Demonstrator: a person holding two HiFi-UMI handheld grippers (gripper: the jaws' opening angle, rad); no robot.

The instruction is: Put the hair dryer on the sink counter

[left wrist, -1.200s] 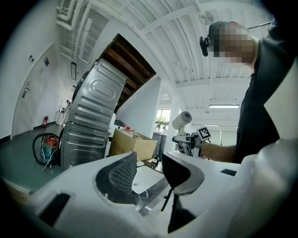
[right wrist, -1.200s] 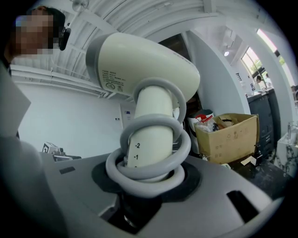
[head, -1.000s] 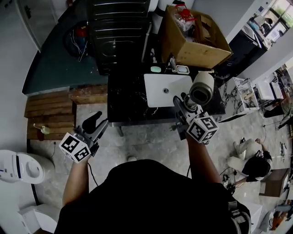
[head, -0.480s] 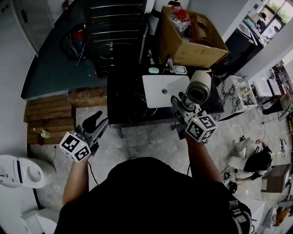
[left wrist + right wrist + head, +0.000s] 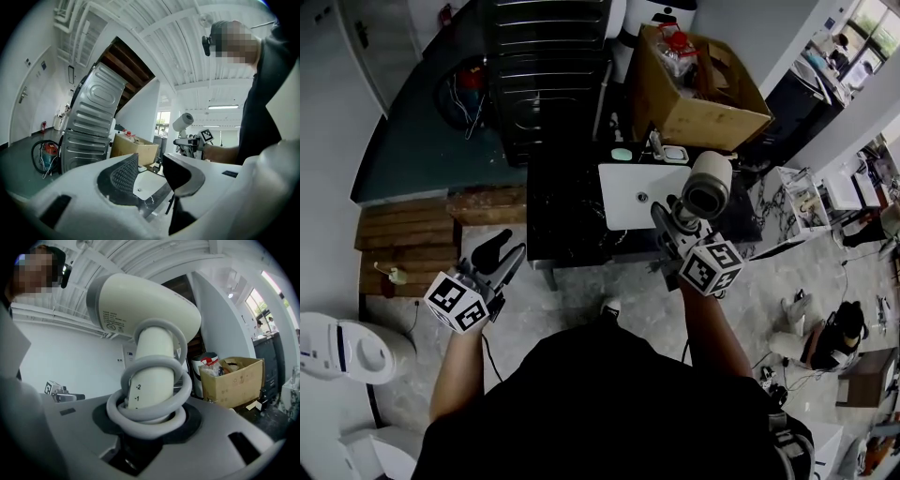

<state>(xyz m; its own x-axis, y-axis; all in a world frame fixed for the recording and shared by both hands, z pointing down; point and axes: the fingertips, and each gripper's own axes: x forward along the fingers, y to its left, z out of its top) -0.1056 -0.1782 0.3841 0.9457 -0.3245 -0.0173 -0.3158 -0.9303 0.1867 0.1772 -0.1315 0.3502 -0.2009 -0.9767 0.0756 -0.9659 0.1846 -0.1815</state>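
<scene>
Little has shifted since a second ago: we hold both grippers at much the same spots in the head view, while the counter (image 5: 562, 220) sits a touch lower in frame and a shoe tip (image 5: 608, 307) now shows on the floor nearer its front edge, so we judge a small step toward it. Item one, hair dryer (image 5: 710, 187): cream body, carried clear of the counter, a grey cord (image 5: 151, 420) coiled round its handle. Item two, right gripper (image 5: 673, 217): jaws clenched on that handle low down. The handle, the long axis, runs on out from the jaws, and the barrel sits crosswise at its far end, dark round end toward us. Item three, left gripper (image 5: 502, 253): jaws parted, nothing between them, held over the floor off the counter's front left corner. Item four, counter: dark top, a white basin (image 5: 628, 202) set in it, a cardboard box (image 5: 698, 108) behind. Bearing that matters: the counter lies ahead of and below the right jaws, and the barrel already overlaps the dark strip just right of the basin; how high it hangs we cannot tell. We judge the right hand plainly nearer, so the set-down falls to it, likely laying the dryer on its side on that bare strip.
</scene>
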